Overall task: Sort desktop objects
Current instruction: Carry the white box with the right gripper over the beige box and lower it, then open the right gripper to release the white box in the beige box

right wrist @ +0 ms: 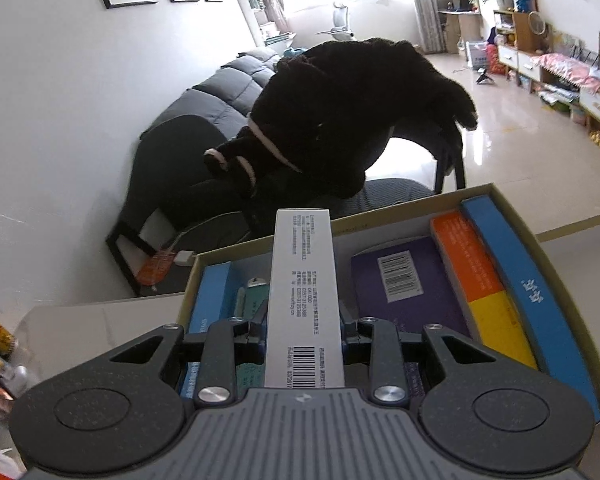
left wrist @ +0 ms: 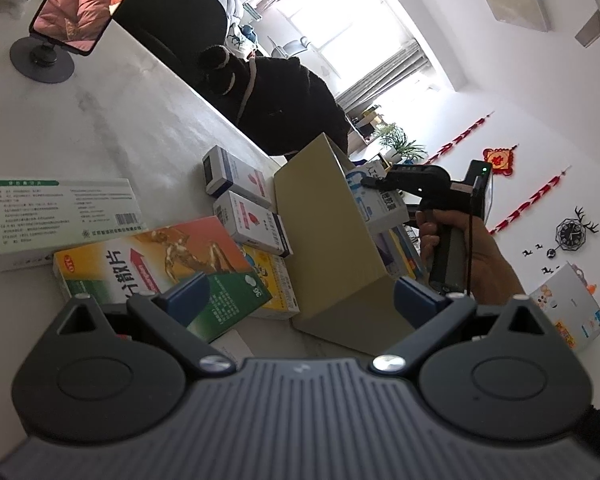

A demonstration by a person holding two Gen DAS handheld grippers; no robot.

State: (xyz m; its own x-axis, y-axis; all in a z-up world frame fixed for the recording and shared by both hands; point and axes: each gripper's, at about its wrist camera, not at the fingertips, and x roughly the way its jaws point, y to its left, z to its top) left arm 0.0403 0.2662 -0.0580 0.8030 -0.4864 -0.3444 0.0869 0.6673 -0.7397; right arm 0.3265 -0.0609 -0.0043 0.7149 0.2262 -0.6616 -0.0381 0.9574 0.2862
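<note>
— Look at the right tool (right wrist: 305, 330): its jaws are clamped on the sides of a slim white carton (right wrist: 303, 300), barcode end nearest the handle

— Which way does the carton run?

— Straight out along the fingers, long axis pointing away from the hand and tipped downward. It hangs over the open tan box (right wrist: 556, 264), above a gap in the middle

— What's on either side of that gap?

— On one side a light blue pack (right wrist: 208, 300) and something green I can't make out. On the other a purple pack (right wrist: 400, 280), then an orange-and-yellow one (right wrist: 476, 292), then a blue one (right wrist: 512, 276) along the wall. They all lie lengthwise the same way the carton points, so I'd guess it only needs to go down into the slot, no turning

— Is it touching anything in the box yet?

— Can't tell from here. It looks clear of the packs, but the far end hides what's under it

— And the left tool (left wrist: 300, 300)?

— Jaws wide apart, nothing between them. It hovers low over the desk (left wrist: 112, 120), beside the box's outer wall. From that side you can see the right hand (left wrist: 460, 248) holding its tool over the box

— So what's left out?

— Several packs on the desk just ahead of the left tool: an orange-and-green one (left wrist: 168, 268) nearest, a yellow one (left wrist: 272, 284) against the box, two small white ones (left wrist: 244, 196) behind, and a long white-and-green one (left wrist: 64, 220) farther off. The left hand is the nearer to all of those

— The risk with the carton?

— Catching the purple pack's edge if it drifts that way, I'd say
</note>
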